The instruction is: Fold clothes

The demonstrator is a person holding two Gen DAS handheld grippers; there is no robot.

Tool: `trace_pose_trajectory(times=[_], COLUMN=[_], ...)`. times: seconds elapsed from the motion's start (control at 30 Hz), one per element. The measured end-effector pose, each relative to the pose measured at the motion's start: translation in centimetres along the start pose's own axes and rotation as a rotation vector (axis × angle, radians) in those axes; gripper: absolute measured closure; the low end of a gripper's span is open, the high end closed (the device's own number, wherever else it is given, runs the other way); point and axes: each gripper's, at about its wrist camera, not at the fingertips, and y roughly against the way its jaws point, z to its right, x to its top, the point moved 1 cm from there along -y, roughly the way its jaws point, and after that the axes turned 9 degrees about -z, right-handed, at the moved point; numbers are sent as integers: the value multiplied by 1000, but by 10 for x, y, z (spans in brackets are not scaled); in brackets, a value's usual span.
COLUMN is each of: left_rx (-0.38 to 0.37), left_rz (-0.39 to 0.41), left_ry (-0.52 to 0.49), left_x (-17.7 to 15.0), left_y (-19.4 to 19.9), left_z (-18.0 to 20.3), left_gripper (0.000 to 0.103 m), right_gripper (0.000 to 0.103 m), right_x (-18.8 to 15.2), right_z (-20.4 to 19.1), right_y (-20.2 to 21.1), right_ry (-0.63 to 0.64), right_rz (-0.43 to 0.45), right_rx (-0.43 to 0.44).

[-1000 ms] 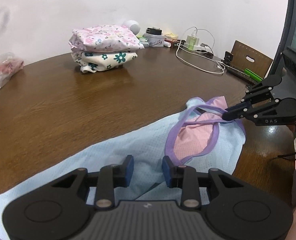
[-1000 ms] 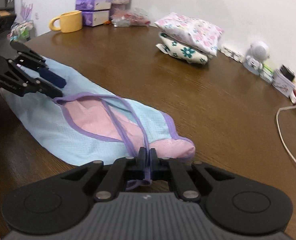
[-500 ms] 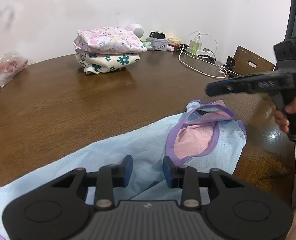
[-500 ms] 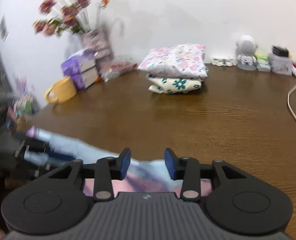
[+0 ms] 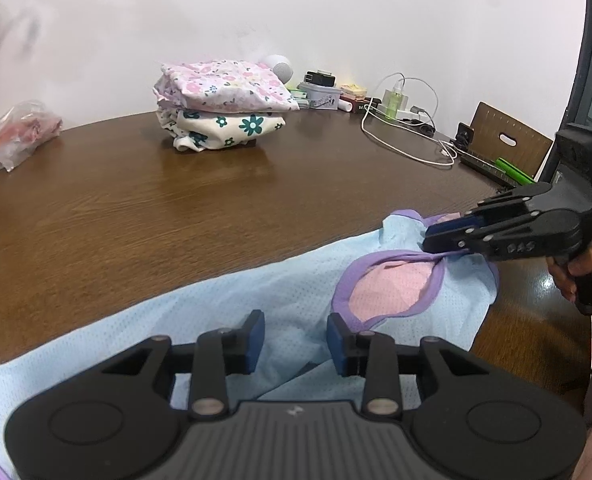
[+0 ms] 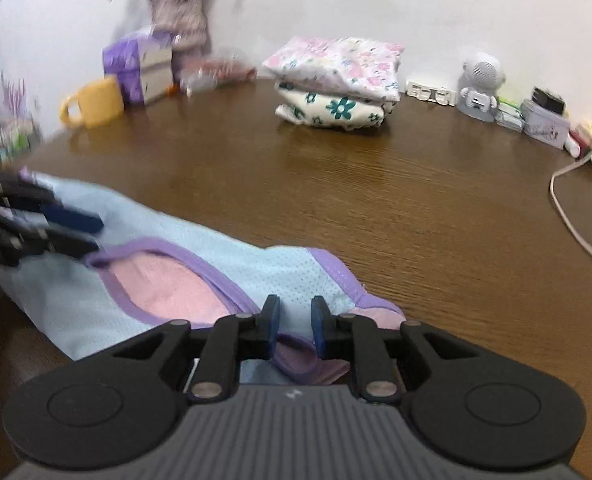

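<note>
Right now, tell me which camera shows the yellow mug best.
The right wrist view. The yellow mug stands there at the table's far left edge, beside a purple tissue box, handle visible though a bit blurred. The left wrist view does not show the mug at all.

right gripper (image 5: 436,236) back over strap (image 5: 400,257)

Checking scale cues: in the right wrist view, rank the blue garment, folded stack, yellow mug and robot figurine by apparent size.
1. Blue garment, though it lies nearest the camera.
2. Folded stack.
3. Yellow mug and robot figurine: too alike to rank.
</note>
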Motion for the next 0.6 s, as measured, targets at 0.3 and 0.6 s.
trace_pose_trajectory(times=[0.3,0.6], left_rx=[-21,-106], left_rz=[32,-14], left_ry=[-89,-253], left_x=[41,83], left_y=[7,-55], left_z=[22,84], left_gripper=[66,82], right_gripper=[26,32], right_x=[-32,-71], right_z=[31,21], right_y=[65,51], right_ry=[-434,-662], right_rz=[128,2], right_rx=[208,358])
